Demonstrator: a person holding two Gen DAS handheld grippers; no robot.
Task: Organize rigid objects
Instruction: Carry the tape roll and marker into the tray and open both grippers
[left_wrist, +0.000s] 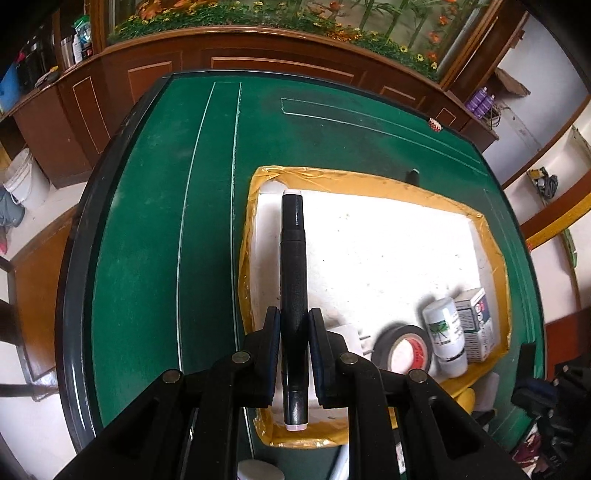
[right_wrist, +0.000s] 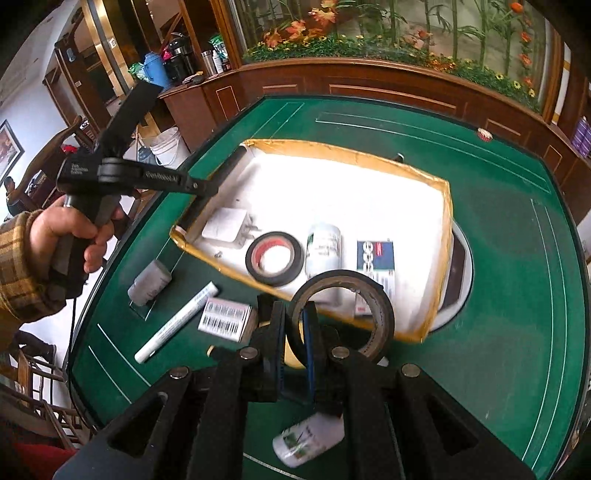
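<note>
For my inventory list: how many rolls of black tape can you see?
2. One roll of black tape lies flat inside the white tray; the other roll is clamped in the right tool above the tray's edge.

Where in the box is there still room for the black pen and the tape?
The box is bare across its far half, behind the charger, tape roll and bottle. Its near side is crowded. The pen hangs over the bare left edge.

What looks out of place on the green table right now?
A small white bottle lies tipped on its side near the right tool, outside the yellow-rimmed tray. A white marker and barcode box also sit outside it.
</note>
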